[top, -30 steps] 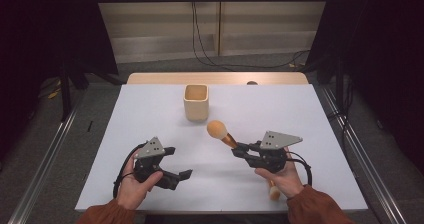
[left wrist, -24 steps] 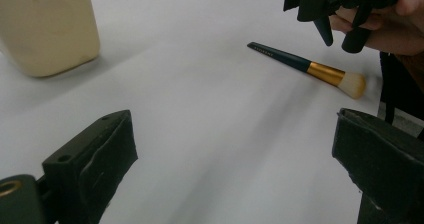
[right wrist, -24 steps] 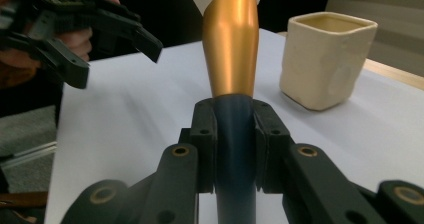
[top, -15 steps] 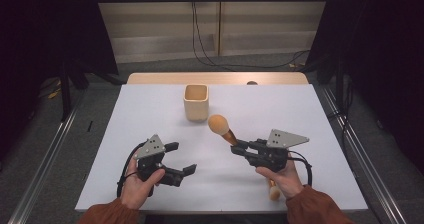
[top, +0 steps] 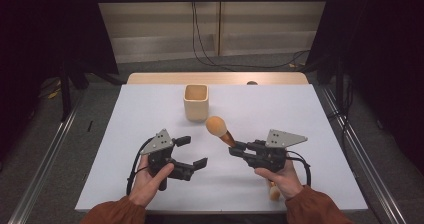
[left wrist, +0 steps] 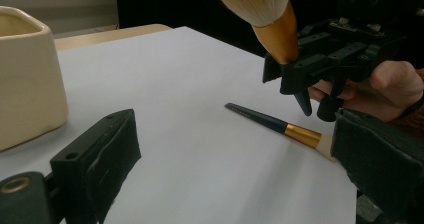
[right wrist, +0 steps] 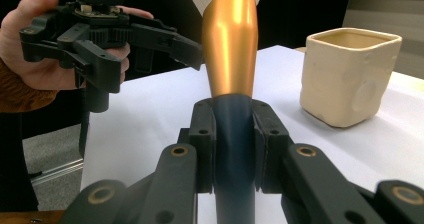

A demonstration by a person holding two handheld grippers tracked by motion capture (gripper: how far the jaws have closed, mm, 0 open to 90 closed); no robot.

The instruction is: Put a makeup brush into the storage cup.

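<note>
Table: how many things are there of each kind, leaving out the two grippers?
Makeup brushes: 2, a powder brush clamped in the right gripper and a thin brush lying flat.
Cream cup: 1.
Total: 3.

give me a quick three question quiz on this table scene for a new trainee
1. True or false: the right gripper is shut on the handle of the big brush.
2. What lies flat on the white table near the right hand, as the left gripper view shows it? A) a spoon B) a thin brush C) a pencil
3. Are the fingers of the left gripper open or shut, and is anything between them?

Key
1. True: the fingers clamp the dark handle, the bristle head points up toward the cream cup.
2. B: a thin brush with a dark handle and gold band.
3. Open, with nothing between them.
</note>
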